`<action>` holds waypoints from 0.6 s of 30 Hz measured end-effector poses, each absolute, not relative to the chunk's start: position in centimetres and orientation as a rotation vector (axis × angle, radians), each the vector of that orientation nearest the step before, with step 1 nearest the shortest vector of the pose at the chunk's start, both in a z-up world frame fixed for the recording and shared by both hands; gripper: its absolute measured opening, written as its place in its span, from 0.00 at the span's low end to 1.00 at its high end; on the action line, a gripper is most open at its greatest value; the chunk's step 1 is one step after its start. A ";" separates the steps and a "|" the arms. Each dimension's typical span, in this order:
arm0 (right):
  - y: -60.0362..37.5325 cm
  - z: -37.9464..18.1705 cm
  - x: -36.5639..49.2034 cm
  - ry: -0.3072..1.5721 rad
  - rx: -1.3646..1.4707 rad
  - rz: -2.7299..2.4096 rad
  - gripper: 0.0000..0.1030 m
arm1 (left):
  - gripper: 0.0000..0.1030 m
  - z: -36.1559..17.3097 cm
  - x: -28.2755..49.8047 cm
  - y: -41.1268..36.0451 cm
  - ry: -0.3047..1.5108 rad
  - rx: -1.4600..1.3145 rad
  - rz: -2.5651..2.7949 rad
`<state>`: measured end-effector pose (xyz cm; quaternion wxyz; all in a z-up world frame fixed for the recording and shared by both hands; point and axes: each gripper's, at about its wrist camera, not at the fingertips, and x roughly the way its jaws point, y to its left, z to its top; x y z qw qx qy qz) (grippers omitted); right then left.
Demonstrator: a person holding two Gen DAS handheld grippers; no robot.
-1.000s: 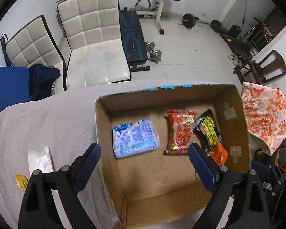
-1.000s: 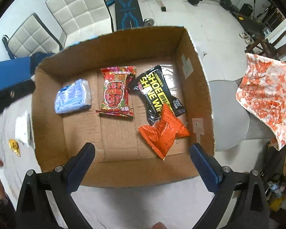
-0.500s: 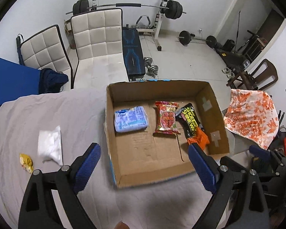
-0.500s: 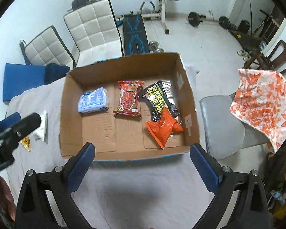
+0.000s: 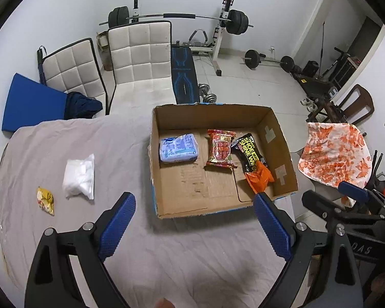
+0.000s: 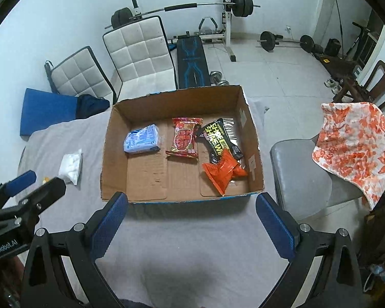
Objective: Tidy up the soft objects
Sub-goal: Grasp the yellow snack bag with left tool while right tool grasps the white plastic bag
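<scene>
An open cardboard box (image 5: 282, 138) (image 6: 254, 133) sits on the grey-clothed table. Inside lie a blue-white pack (image 5: 178, 148) (image 6: 142, 139), a red snack pack (image 5: 220, 148) (image 6: 184, 138), a black "Shoe Shine" pack (image 5: 249, 152) (image 6: 217, 138) and an orange pack (image 5: 259, 179) (image 6: 223, 170). A white plastic bag (image 5: 79, 177) (image 6: 69, 165) and a small yellow packet (image 5: 45, 200) lie on the cloth left of the box. My left gripper (image 5: 195, 225) is open and empty, in front of the box. My right gripper (image 6: 191, 222) is open and empty, near the box's front edge.
The table's right edge runs just past the box. A grey chair (image 6: 302, 177) with an orange-white cloth (image 5: 333, 154) (image 6: 354, 143) stands to the right. Two white chairs (image 5: 138, 59), a blue pad (image 5: 30, 102) and gym weights stand behind the table.
Both grippers have pulled back and up from over the box, so the whole box and table now show. Both stay open and empty. The packs in the box have not moved.
</scene>
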<state>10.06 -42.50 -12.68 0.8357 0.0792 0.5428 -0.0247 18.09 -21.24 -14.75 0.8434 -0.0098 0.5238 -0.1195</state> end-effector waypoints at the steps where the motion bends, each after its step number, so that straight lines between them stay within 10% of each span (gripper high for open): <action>1: -42.6 -12.6 9.9 1.144 0.168 -0.047 0.99 | 0.91 -14.8 17.9 -21.1 1.108 -0.021 -0.247; 18: -26.4 -14.4 15.9 1.234 0.010 0.266 0.99 | 0.91 -17.2 18.7 0.2 1.151 -0.185 0.094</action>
